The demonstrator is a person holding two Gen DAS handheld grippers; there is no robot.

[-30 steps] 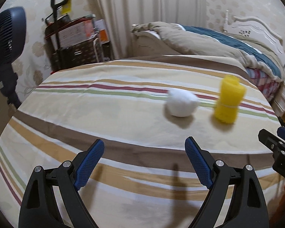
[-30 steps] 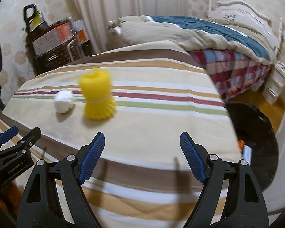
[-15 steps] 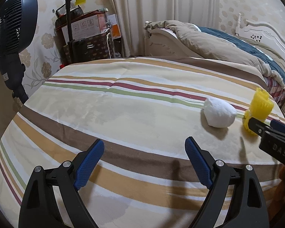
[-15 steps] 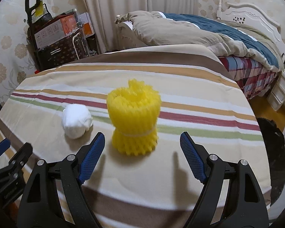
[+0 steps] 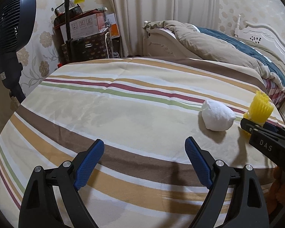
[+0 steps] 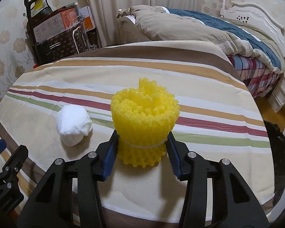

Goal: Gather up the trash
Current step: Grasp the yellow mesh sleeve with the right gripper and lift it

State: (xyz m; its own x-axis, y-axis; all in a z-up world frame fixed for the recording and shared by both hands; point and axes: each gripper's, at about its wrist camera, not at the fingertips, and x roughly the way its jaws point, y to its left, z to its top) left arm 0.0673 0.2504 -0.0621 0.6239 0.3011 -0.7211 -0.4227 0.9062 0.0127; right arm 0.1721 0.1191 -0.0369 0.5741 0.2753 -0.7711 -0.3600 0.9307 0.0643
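Observation:
A yellow foam net roll [image 6: 145, 121] stands upright on the striped tablecloth [image 6: 209, 155]. My right gripper [image 6: 142, 152] is shut on its lower, banded part, one blue pad on each side. A white crumpled paper ball [image 6: 74, 127] lies to its left. In the left wrist view the white ball [image 5: 217, 116] lies at the right, with the yellow roll [image 5: 260, 110] behind the right gripper's finger. My left gripper [image 5: 144, 163] is open and empty above the table's near edge, well left of the ball.
A dark bin [image 6: 277, 152] sits on the floor at the table's right. A bed [image 6: 209, 30] stands behind the table. A trolley with boxes [image 5: 81, 38] and a fan [image 5: 9, 34] stand at the back left.
My right gripper has moved forward around the yellow roll and closed on it. My left gripper has swung left, so the ball and roll now sit at its far right.

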